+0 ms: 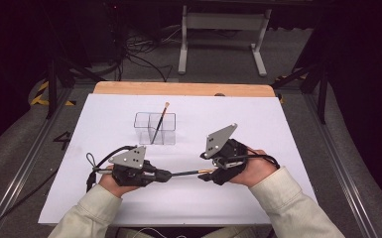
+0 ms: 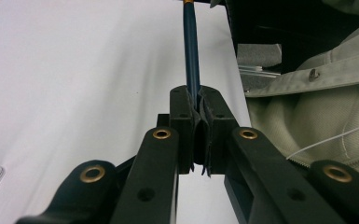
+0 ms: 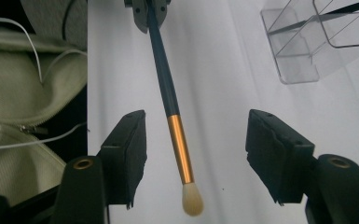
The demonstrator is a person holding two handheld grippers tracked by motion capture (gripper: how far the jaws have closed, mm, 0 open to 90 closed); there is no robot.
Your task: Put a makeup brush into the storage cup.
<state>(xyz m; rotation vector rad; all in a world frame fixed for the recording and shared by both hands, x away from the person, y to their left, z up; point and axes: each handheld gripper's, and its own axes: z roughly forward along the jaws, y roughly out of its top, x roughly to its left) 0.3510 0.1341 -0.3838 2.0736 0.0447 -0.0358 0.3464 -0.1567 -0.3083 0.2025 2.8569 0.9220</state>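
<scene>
- Left gripper point(image 1: 164, 174): clamped shut on the dark end of a slim makeup brush point(image 3: 168, 95) with navy handle, gold ferrule and pale tuft; held level above the white table cover point(image 1: 104, 114), near the front edge.
- Right gripper point(image 3: 193, 158): spread wide, jaws flanking the gold ferrule on both sides, nothing touching yet.
- Handover risk: closing off-centre likely pushes the ferrule sideways and levers the handle out of the left clamp.
- Slip risk: smooth metal ferrule, probably poor purchase; releasing the left clamp too soon likely drops the brush onto the cover.
- Tuft risk: closing too low would crush the soft bristles.
- Beyond, well apart: clear plastic divided holder point(image 1: 155, 128) with a second thin brush point(image 1: 159, 121) leaning inside.
- Insertion risk: knocking the leaning brush or striking the rim could tip the light holder.
</scene>
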